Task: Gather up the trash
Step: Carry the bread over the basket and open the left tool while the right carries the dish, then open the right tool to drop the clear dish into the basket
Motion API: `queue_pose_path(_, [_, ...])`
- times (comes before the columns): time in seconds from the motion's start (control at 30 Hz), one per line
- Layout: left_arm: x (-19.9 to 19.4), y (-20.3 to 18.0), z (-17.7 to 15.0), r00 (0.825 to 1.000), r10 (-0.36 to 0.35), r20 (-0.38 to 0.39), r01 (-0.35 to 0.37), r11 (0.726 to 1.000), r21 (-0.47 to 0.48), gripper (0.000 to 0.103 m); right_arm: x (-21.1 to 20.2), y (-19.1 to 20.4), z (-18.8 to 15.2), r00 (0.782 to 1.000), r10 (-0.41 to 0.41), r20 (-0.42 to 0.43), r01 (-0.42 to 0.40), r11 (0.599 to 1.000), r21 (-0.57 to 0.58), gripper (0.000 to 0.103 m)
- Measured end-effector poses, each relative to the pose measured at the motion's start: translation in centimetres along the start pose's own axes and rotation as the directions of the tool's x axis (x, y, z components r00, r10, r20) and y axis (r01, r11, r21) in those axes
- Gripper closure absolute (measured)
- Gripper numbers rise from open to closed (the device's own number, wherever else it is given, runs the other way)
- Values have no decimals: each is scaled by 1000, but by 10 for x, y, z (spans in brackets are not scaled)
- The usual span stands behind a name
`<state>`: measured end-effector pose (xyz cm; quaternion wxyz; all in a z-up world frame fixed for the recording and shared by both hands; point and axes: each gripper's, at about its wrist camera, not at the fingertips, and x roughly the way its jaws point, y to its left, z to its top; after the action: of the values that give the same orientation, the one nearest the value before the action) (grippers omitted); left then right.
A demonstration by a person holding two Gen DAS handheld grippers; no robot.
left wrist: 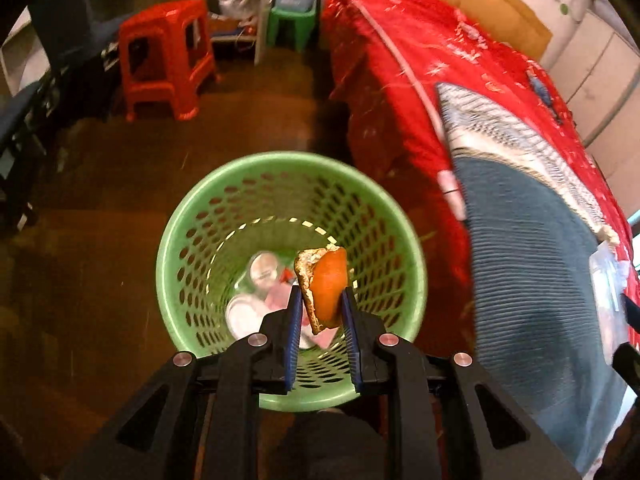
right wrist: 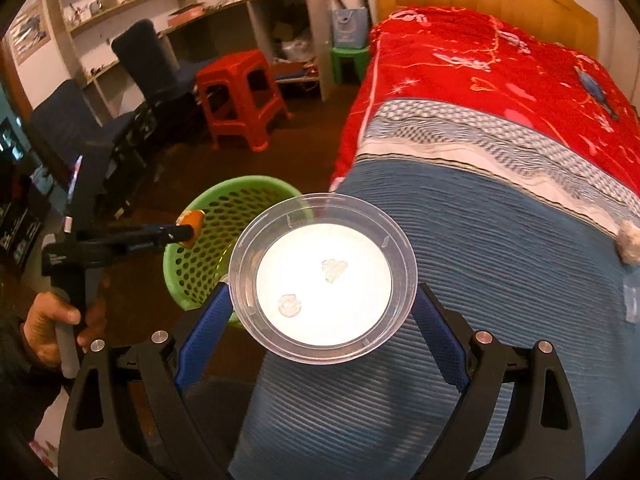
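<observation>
My left gripper (left wrist: 320,316) clamps the peel (left wrist: 325,288) over the basket (left wrist: 188,216); drop step.
My right gripper (right wrist: 324,312) grips the tub (right wrist: 323,276) beside it; next I open left.

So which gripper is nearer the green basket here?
Left. The left gripper holds an orange peel directly over the green basket. The right gripper, clamped on a clear plastic lid, is beside the basket, over the bed edge.

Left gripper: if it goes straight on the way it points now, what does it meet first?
Probably the trash inside the green basket; the left gripper, holding the orange peel, points into its open top.
</observation>
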<state>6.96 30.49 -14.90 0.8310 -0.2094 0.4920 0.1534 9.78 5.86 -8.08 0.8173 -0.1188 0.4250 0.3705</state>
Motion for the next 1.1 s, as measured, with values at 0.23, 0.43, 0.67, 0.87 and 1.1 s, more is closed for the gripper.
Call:
queue_pose_path(0.23, [14, 20, -4, 1000, -7, -26, 6, 999, -50, 60, 28, 17, 10, 999, 17, -36, -18, 1000, -25, 14])
queue_pose_path(0.43, [7, 36, -4, 1000, -5, -9, 4, 996, -85, 52, 52, 36, 21, 998, 37, -56, -39, 998, -43, 14])
queue_pose_path(0.67, [-16, 58, -8, 999, 4, 46, 3, 989, -149, 49, 81, 60, 33, 994, 63, -88, -69, 995, -73, 14])
queue_pose_path(0.87, [-32, 75, -10, 997, 9, 81, 7, 980, -198, 49, 106, 73, 40, 987, 108, -118, -115, 992, -52, 13])
queue_pose_path(1.1, [-39, 80, -12, 995, 14, 98, 8, 975, -221, 46, 110, 77, 35, 980, 157, -125, -159, 987, -7, 11])
